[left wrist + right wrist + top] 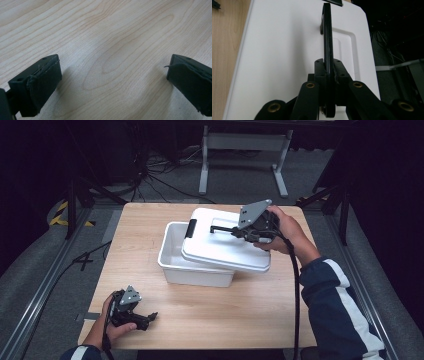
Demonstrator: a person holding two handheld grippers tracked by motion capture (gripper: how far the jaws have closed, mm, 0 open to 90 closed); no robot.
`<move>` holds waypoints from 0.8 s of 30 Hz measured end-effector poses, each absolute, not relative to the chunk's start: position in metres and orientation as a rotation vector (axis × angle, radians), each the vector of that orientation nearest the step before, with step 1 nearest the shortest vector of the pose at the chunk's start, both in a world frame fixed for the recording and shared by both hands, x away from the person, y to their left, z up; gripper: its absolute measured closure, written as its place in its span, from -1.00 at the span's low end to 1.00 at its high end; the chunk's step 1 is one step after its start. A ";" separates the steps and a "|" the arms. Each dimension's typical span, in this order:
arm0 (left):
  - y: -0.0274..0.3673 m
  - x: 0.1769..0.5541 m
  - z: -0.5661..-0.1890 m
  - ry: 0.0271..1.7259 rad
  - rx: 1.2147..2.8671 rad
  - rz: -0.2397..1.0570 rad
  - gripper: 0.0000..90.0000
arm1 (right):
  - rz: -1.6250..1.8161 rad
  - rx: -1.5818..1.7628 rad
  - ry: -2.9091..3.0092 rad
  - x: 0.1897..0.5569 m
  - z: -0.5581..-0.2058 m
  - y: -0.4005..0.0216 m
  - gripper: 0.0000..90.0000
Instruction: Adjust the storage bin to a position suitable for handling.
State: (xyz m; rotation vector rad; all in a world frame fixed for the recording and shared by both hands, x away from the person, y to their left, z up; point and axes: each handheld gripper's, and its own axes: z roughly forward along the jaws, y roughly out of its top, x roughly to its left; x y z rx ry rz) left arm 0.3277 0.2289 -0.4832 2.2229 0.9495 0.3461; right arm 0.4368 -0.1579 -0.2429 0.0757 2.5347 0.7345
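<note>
While clamped by its black handle (327, 37), white lid (220, 245) beneath right tongs (239, 233).

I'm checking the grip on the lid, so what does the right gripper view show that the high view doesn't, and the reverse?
Right gripper view alone: the right gripper, jaws shut on the thin black lid handle, seen edge-on.

High view alone: the white plastic bin under the shifted lid, the left gripper near the table's front corner, the person's hands and sleeves.

Both: the white rectangular plastic lid and the light wooden table.
</note>
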 end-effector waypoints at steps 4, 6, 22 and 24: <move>0.229 0.328 -0.483 0.950 2.224 0.344 -1.00 | 0.730 0.092 2.524 0.434 -0.242 -0.172 0.87; 0.229 0.328 -0.484 0.950 2.215 0.349 -1.00 | 0.729 0.103 2.519 0.434 -0.242 -0.179 0.87; 0.229 0.328 -0.484 0.950 2.216 0.350 -1.00 | 0.726 0.203 2.490 0.426 -0.249 -0.239 0.87; 0.229 0.328 -0.484 0.949 2.217 0.352 -1.00 | 0.730 0.216 2.490 0.425 -0.250 -0.245 0.87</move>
